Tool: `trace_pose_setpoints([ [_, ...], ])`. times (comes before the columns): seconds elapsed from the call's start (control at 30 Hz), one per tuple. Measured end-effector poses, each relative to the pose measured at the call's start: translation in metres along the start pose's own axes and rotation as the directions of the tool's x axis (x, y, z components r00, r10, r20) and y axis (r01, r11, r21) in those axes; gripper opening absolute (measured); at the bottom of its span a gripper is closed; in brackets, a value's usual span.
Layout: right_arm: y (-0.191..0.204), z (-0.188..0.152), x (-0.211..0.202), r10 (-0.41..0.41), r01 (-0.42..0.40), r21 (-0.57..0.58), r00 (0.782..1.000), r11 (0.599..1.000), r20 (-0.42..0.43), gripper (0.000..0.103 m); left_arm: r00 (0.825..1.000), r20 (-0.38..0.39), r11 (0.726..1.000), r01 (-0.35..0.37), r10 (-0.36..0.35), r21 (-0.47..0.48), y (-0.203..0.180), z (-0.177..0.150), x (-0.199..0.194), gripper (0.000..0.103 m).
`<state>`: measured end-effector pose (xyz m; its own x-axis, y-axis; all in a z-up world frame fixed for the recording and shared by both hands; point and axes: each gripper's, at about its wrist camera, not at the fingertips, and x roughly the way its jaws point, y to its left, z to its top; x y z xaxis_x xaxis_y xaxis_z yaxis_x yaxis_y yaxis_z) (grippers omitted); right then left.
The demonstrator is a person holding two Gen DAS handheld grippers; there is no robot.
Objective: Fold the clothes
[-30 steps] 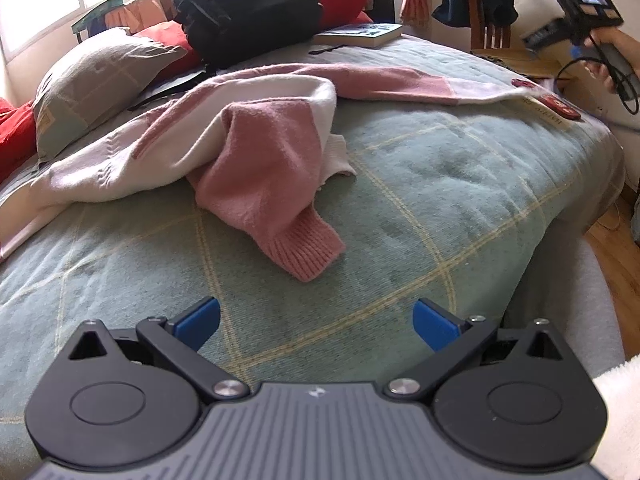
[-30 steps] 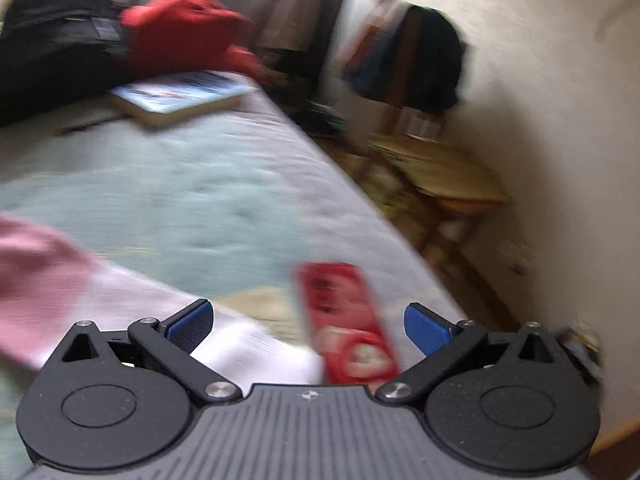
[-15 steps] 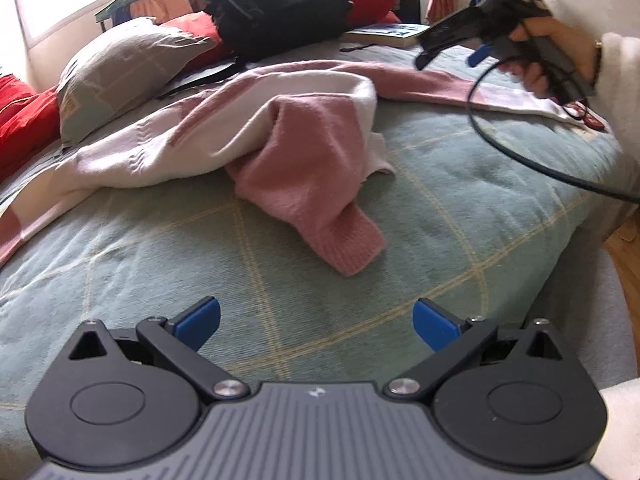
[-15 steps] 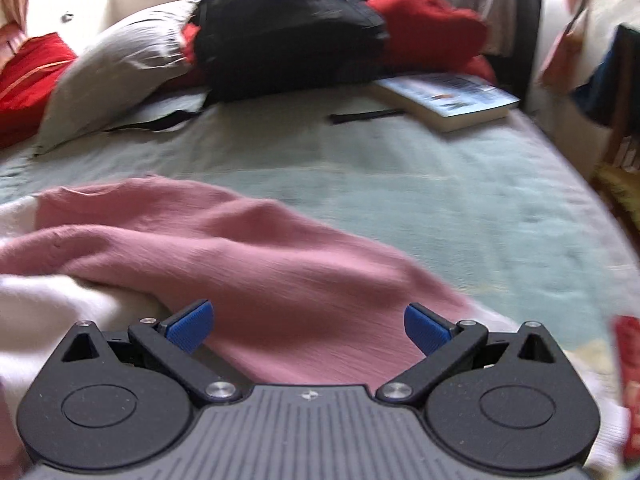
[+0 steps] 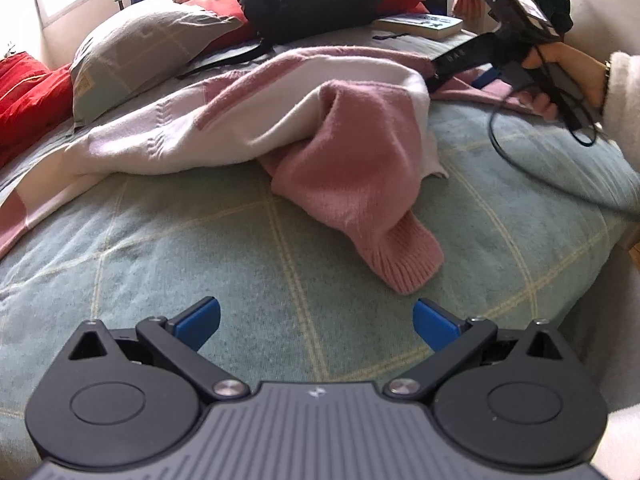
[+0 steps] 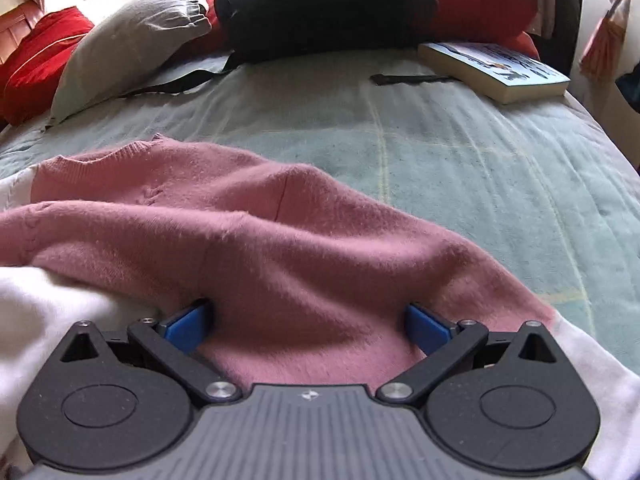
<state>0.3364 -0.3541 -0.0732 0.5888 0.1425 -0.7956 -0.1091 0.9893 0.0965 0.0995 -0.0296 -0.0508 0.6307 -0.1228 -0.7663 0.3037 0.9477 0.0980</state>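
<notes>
Sweater is lying crumpled on bed. Left hand-held gripper is hovering spread apart above blanket; right hand-held gripper is sitting wide apart, pink knit between its fingers.

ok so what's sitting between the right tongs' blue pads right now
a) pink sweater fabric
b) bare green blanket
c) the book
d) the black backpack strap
a: in the right wrist view the right tongs stand wide open with the pink sweater bunched between the two blue pads, not yet clamped; the book lies far off near the head of the bed.
</notes>
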Motion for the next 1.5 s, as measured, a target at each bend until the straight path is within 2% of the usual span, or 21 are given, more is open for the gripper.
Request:
trace_pose_setpoints([
  [0.13,0.004,-0.009,-0.028,0.06,-0.061,0.017,0.998,0.998,0.028,0.103,1.0,0.015,1.0,0.005,-0.006,0.005,-0.001,0.0,-0.005,0.102],
  [0.27,0.032,-0.031,-0.054,0.126,-0.123,-0.077,0.992,0.989,0.024,0.103,1.0,0.018,1.0,-0.007,0.007,0.001,0.0,-0.004,-0.009,0.102],
  [0.43,0.068,-0.071,-0.076,0.173,-0.174,-0.177,0.985,0.969,-0.022,0.103,0.999,0.025,1.0,-0.019,0.019,-0.004,0.001,-0.01,-0.015,0.102],
  [0.53,0.083,-0.098,-0.085,0.124,-0.129,-0.186,0.991,0.974,-0.039,0.103,1.0,0.023,1.0,-0.011,0.011,0.004,0.001,-0.012,-0.017,0.102],
  [0.7,0.104,-0.139,-0.106,-0.02,0.016,-0.219,1.0,0.976,-0.014,0.103,0.999,0.036,0.998,0.004,-0.006,0.055,-0.002,-0.001,-0.019,0.102],
  [0.8,0.108,-0.154,-0.117,-0.006,0.0,-0.186,0.999,0.983,-0.034,0.103,0.997,0.049,0.994,0.055,-0.059,0.093,-0.007,0.014,-0.022,0.102],
  [0.9,0.109,-0.165,-0.127,-0.001,-0.003,-0.168,1.0,0.986,-0.024,0.103,0.991,0.047,0.986,0.122,-0.128,0.113,-0.014,0.031,-0.022,0.102],
  [1.0,0.103,-0.169,-0.132,-0.033,0.032,-0.148,0.999,0.988,0.0,0.103,0.978,0.034,0.973,0.199,-0.204,0.121,-0.025,0.052,-0.02,0.102],
  [1.17,0.077,-0.179,-0.14,-0.03,0.031,-0.081,0.999,0.996,0.017,0.103,0.963,0.022,0.952,0.263,-0.269,0.155,-0.055,0.08,-0.006,0.102],
  [1.3,0.053,-0.188,-0.146,-0.028,0.029,-0.02,0.999,0.999,0.032,0.103,0.932,-0.021,0.923,0.361,-0.361,0.134,-0.079,0.093,0.015,0.102],
  [1.43,0.032,-0.196,-0.148,-0.027,0.026,0.042,0.999,0.999,0.039,0.103,0.917,-0.071,0.911,0.398,-0.392,0.106,-0.099,0.099,0.045,0.102],
  [1.5,0.024,-0.198,-0.148,-0.031,0.028,0.066,0.999,0.997,0.041,0.103,0.924,-0.107,0.923,0.376,-0.367,0.081,-0.102,0.101,0.062,0.102],
])
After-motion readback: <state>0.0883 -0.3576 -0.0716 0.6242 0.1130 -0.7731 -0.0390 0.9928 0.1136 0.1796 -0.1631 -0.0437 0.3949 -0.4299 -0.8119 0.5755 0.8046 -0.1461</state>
